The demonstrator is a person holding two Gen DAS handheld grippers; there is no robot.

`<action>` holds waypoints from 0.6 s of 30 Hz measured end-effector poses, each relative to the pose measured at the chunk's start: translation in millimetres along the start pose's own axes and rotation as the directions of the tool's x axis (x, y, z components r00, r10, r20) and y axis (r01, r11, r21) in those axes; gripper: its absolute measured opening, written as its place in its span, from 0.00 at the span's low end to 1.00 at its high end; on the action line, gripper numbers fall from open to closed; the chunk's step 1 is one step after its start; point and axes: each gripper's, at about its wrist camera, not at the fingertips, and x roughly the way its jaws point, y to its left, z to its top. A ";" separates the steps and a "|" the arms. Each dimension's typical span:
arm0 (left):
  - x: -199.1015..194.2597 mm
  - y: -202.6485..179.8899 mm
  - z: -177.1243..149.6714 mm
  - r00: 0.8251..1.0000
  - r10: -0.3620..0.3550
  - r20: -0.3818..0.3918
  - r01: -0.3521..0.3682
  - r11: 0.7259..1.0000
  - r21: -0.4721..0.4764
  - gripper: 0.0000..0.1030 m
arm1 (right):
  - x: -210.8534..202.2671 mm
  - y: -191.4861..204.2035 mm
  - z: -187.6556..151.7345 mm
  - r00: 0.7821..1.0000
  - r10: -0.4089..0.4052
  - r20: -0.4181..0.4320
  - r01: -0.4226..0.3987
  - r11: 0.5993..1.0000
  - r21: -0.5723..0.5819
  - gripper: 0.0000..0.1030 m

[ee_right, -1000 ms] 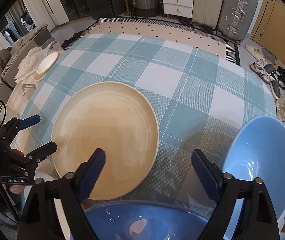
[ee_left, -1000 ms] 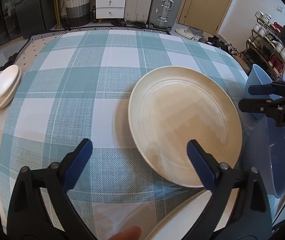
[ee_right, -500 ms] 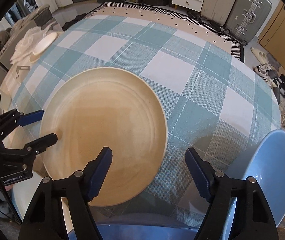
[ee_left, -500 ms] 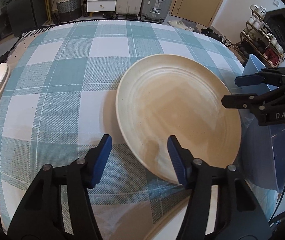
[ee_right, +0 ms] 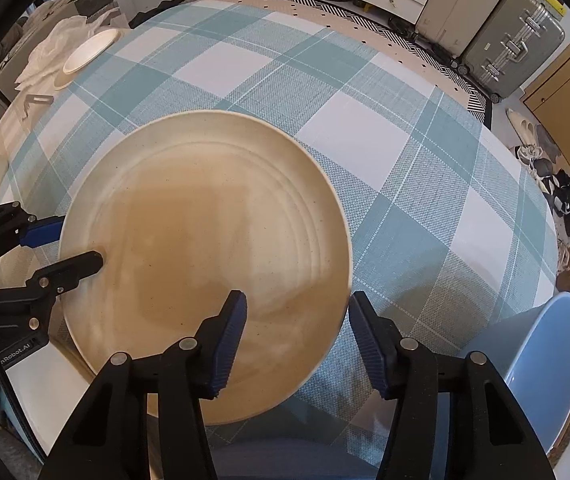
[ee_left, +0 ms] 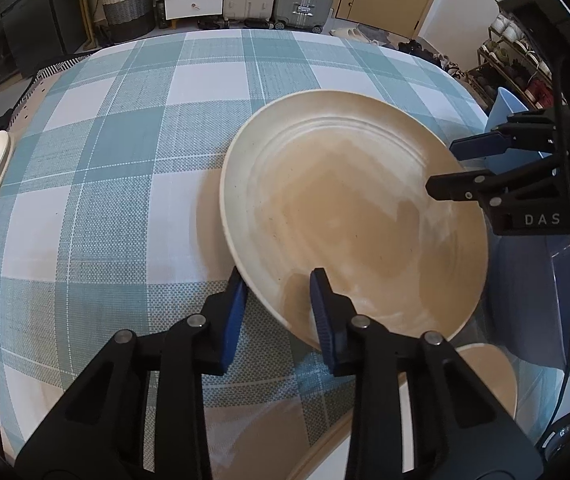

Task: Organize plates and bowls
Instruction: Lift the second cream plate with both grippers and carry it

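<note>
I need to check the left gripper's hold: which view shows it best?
The left wrist view: the left gripper has closed in and straddles the cream plate rim. The right wrist view shows it side-on at the plate's left edge.

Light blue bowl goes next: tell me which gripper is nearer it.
Right. Right gripper sits beside the light blue bowl; left gripper is across the beige plate. Both jaws have just been closing over its rim.

Your left claw [ee_left: 279, 312]: black arms, blue ribbed pads, silver screws. Your right claw [ee_right: 297, 336]: same, white letters, black cable.
</note>
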 end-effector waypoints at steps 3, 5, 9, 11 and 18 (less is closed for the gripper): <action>1.7 -0.9 -0.5 1.000 0.002 -0.009 -0.002 1.000 0.007 0.26 | 2.5 -1.2 -0.6 1.000 -0.002 -0.020 0.002 1.000 0.000 0.49; 2.0 -1.1 -0.4 1.000 0.003 -0.010 -0.003 1.000 0.008 0.26 | 5.7 -0.1 -2.1 1.000 -0.006 -0.029 0.006 1.000 -0.004 0.48; 2.1 -1.2 -0.3 1.000 0.004 -0.012 -0.004 1.000 0.012 0.26 | 12.1 0.3 -3.8 0.999 -0.012 -0.045 0.011 1.000 -0.011 0.46; 2.3 -0.7 -0.1 1.000 0.003 -0.013 -0.003 1.000 0.010 0.26 | 12.5 -0.6 -4.0 0.999 -0.012 -0.043 0.011 1.000 -0.011 0.45; 2.1 -1.2 -0.5 1.000 0.006 -0.010 -0.006 1.000 0.007 0.25 | 10.4 -5.7 -3.9 1.000 -0.009 -0.019 0.009 1.000 -0.003 0.42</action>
